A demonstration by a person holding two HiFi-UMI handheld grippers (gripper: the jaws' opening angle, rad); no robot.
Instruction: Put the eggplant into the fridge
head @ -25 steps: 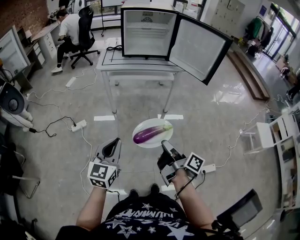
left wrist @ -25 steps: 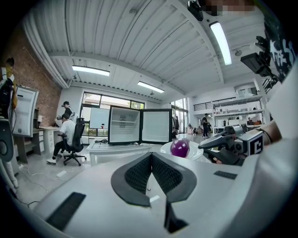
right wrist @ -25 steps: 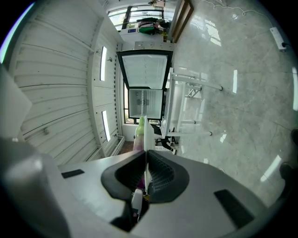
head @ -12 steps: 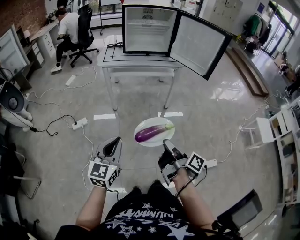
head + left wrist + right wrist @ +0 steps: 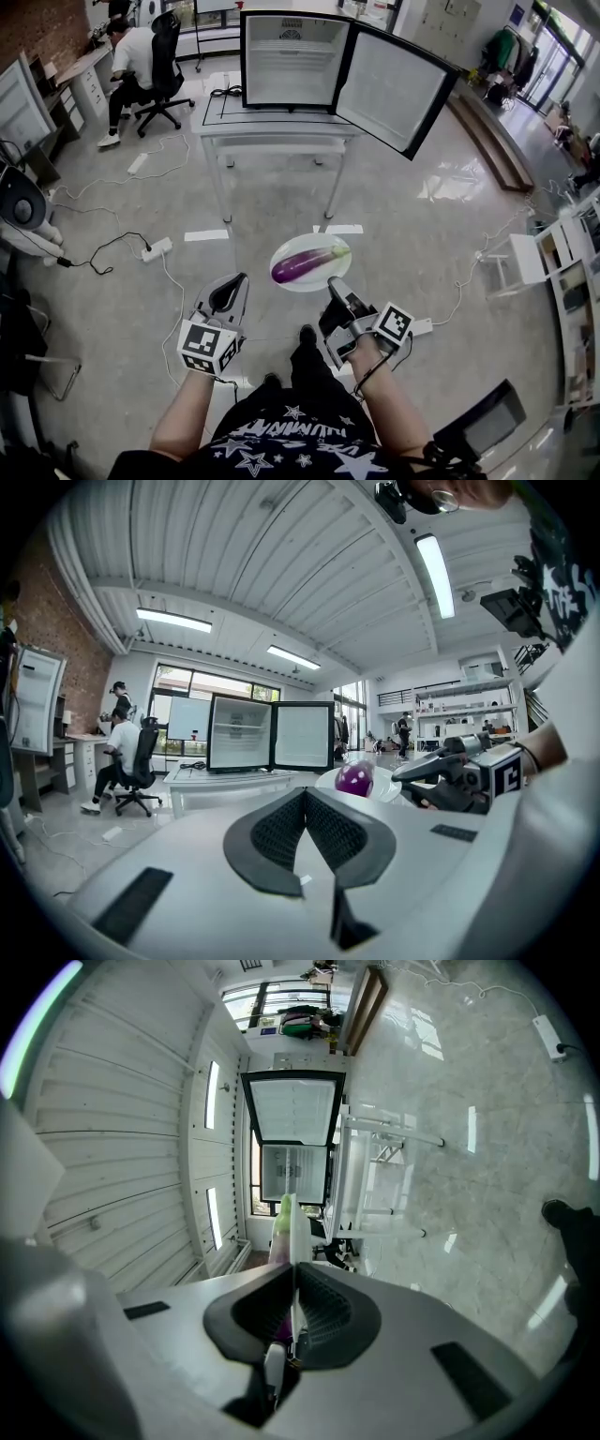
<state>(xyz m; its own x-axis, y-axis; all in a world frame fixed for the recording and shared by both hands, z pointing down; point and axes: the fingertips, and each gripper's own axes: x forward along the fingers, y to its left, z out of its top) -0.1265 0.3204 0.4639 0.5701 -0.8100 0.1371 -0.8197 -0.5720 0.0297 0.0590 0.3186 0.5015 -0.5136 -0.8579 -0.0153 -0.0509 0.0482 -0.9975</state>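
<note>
A purple eggplant with a green stem lies on a white plate, held above the floor. My right gripper is shut on the plate's near rim; in the right gripper view the plate shows edge-on between the jaws, with the eggplant's stem beside it. My left gripper is shut and empty, left of the plate. From the left gripper the eggplant shows ahead to the right. The open fridge stands on a white table ahead, its door swung right.
A person sits in an office chair at the back left. Cables and a power strip lie on the floor at left, another strip at right. White shelves stand at the right. My shoe shows below the plate.
The fridge and table sit slightly nearer and the plate has edged forward. One shoe has stepped forward under the grippers. Both grippers keep their hold and pose.
</note>
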